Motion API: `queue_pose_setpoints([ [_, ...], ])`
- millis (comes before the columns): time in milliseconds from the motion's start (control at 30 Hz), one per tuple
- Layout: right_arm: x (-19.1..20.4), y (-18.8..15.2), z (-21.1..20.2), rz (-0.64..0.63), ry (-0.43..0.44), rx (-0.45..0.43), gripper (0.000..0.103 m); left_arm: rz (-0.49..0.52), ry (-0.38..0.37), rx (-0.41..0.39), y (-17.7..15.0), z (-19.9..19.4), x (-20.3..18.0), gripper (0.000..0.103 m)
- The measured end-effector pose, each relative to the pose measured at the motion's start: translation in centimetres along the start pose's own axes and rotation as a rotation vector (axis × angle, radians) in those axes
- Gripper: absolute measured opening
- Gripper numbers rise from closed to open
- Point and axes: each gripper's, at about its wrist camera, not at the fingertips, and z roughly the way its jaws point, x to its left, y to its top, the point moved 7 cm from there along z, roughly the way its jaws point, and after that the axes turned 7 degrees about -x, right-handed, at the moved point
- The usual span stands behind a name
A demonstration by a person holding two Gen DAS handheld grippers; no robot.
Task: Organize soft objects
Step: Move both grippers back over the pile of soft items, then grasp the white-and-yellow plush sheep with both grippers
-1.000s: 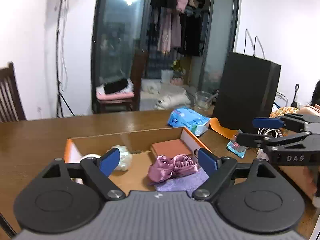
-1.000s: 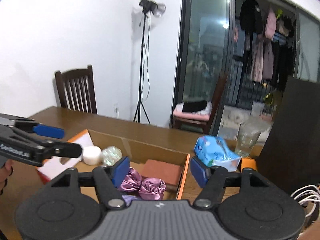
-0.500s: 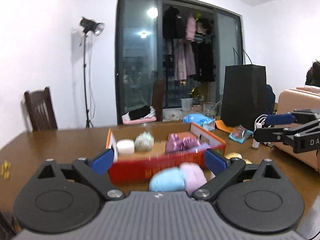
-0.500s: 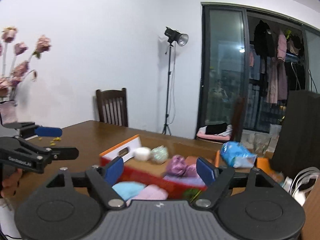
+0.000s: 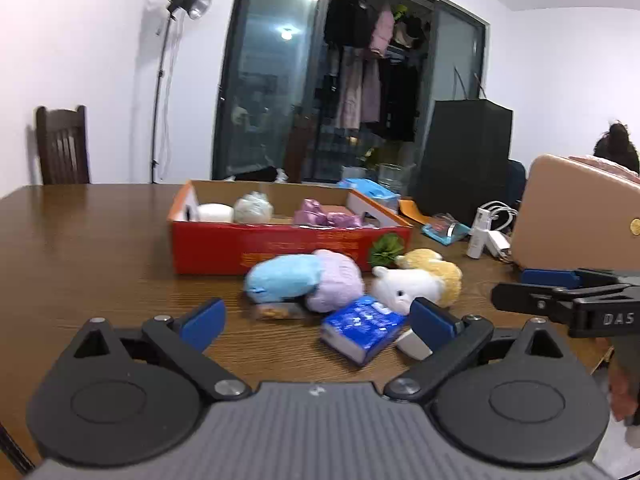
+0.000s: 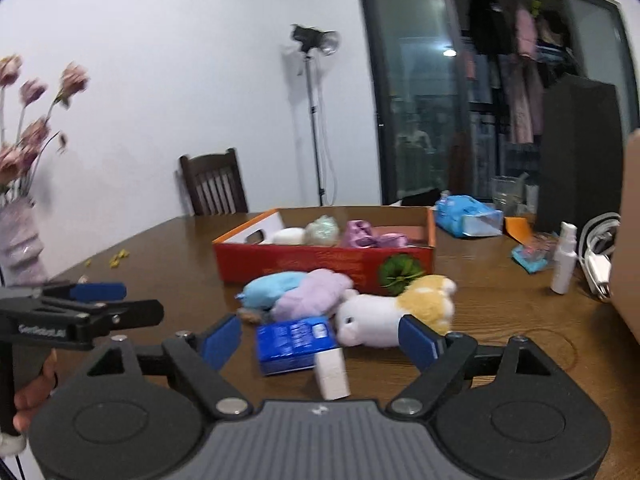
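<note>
Wooden table [image 5: 100, 248]: plush toys [image 5: 304, 280] ahead of left tongs [image 5: 316, 316], right tongs [image 6: 320, 338]; both released.

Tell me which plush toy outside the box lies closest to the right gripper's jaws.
The white and yellow plush: its white body lies just ahead of the right gripper. The blue plush and lilac plush lie farther back, against the red box.
</note>
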Motion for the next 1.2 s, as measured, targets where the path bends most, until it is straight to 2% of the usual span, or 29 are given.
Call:
queue_pose_setpoints([
  [100,-2.3,-0.2,1.1,0.047,-0.042,0.007,0.084,0.021,-0.05,0.026,0.0,2.6,-1.8,0.1],
  [200,-4.8,-0.3,2.8,0.109,-0.073,0.013,0.084,0.049,-0.107,0.073,-0.3,6.0,-4.4,0.091],
  [300,-6.9,-0.2,4.1,0.139,-0.085,0.016,0.084,0.083,-0.172,0.116,-0.5,9.5,-6.7,0.073],
  [367,-8.2,0.2,5.4,0.14,-0.085,0.021,0.081,0.082,-0.187,0.166,-1.0,11.5,-7.6,0.05],
  [433,-9.5,0.8,7.1,0.138,-0.075,0.033,0.077,0.072,-0.192,0.215,-1.7,13.6,-8.2,0.042],
  [500,-10.8,1.5,9.2,0.136,-0.059,0.045,0.076,0.068,-0.196,0.253,-2.4,14.9,-8.7,0.04],
  [667,-13.2,2.4,15.4,0.109,-0.026,0.122,0.06,0.075,-0.163,0.303,-3.1,16.6,-8.3,0.035],
  [733,-13.6,2.4,17.5,0.119,0.026,0.147,0.056,0.068,-0.138,0.32,-3.2,17.3,-7.6,0.033],
  [833,-13.9,1.3,19.3,0.157,0.084,0.201,0.036,0.045,-0.096,0.331,-3.0,18.1,-6.7,0.032],
  [867,-13.9,0.9,19.3,0.166,0.09,0.21,0.033,0.035,-0.086,0.334,-2.9,18.4,-6.5,0.031],
  [933,-14.1,0.3,17.9,0.196,0.087,0.193,0.033,0.016,-0.053,0.327,-2.6,18.7,-6.1,0.03],
  [1100,-14.3,-1.8,11.0,0.337,0.091,0.136,0.033,-0.099,-0.03,0.334,-1.9,19.9,-4.9,0.029],
  [1200,-14.1,-2.4,8.0,0.374,0.107,0.115,0.033,-0.15,-0.02,0.322,-1.4,20.4,-5.0,0.029],
])
